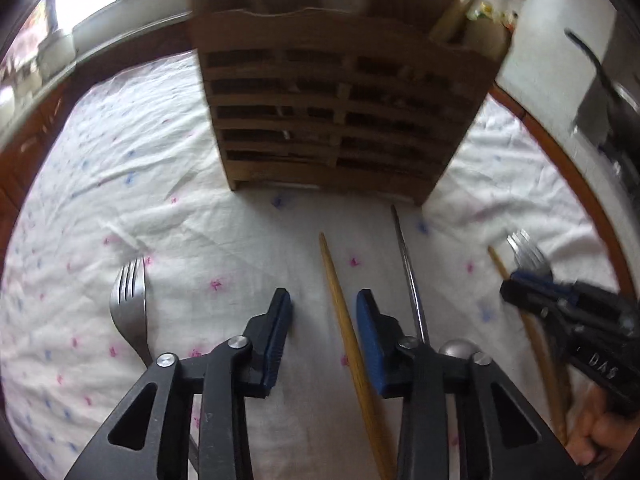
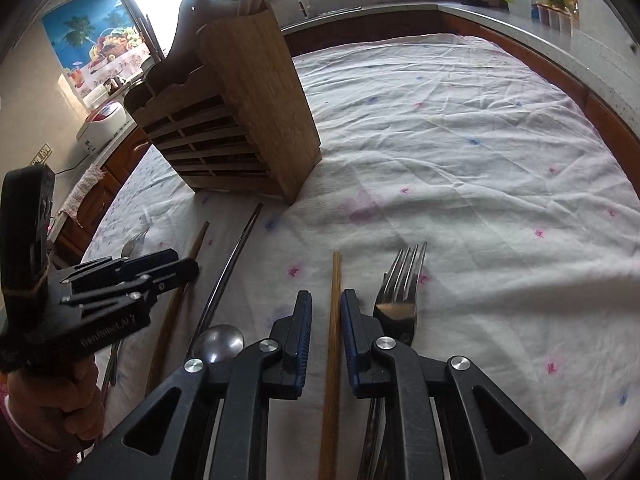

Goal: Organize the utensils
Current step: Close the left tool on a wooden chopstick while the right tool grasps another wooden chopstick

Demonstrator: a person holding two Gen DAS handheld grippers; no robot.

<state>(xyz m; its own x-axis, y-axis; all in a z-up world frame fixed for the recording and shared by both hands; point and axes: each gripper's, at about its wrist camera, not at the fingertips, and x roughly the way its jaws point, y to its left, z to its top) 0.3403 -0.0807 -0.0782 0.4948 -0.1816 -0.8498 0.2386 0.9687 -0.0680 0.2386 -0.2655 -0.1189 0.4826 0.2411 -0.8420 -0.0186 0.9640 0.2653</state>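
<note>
two grippers hover low over a white cloth-covered table (image 2: 480, 152), each with its fingers spread around a wooden chopstick. the left gripper (image 1: 324, 312) has its blue-padded fingers (image 1: 280, 320) parted, and a wooden chopstick (image 1: 344, 320) lies on the cloth in the gap, nearer the right pad, not visibly pinched. the right gripper (image 2: 326, 312) has a narrower gap, and a second wooden chopstick (image 2: 334, 320) runs straight between its fingers (image 2: 304, 320); whether the pads touch it cannot be told. just right of the left gripper lies a long metal ladle (image 1: 412, 280), its handle pointing toward the holder and its rounded bowl beside the gripper's linkage. a steel fork (image 1: 130, 304) lies to the left of the left gripper, and another steel fork (image 2: 400, 284) lies just right of the right gripper, tines pointing away. beyond the utensils stands a slatted bamboo utensil holder (image 2: 240, 120), upright on the cloth, with utensil handles rising from its top compartments. a kitchen counter (image 2: 520, 28) curves behind the table.
</note>
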